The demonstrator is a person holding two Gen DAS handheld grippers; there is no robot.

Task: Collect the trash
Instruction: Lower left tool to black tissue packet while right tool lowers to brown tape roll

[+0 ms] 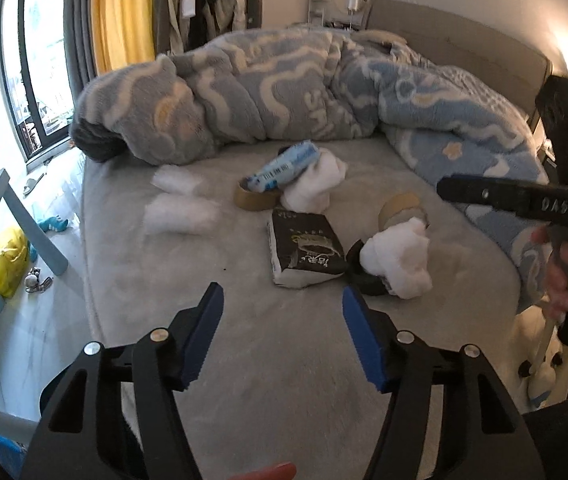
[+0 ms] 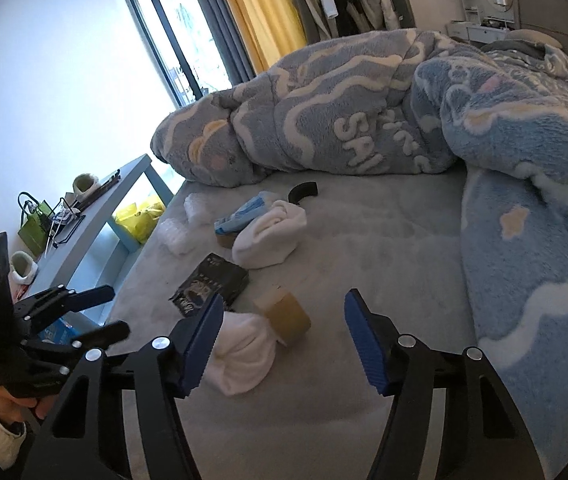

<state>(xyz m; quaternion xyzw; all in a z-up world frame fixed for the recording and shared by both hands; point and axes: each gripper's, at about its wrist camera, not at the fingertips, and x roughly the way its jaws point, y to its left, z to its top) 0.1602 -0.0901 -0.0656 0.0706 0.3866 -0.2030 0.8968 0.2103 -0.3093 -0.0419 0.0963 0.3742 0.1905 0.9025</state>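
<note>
Two grippers hang over the bed (image 1: 244, 340), both tilted down toward a scatter of trash on the grey sheet. The left gripper (image 1: 282, 338) stands partly open with nothing between its blue pads; straight ahead of it lies a dark packet (image 1: 304, 252), and just right of that a white wad (image 1: 398, 264) resting against a black ring. Farther ahead sit a blue-and-white wrapper (image 1: 284, 166) on a tape roll (image 1: 254, 198), and off to the left two clear plastic pieces (image 1: 180, 212). The right gripper (image 2: 280, 338) is likewise half open and empty, with a brown tape roll (image 2: 286, 316) just ahead, close to its left pad. Both jaws look set for small, soft pieces, probably in readiness for a first pick.
</note>
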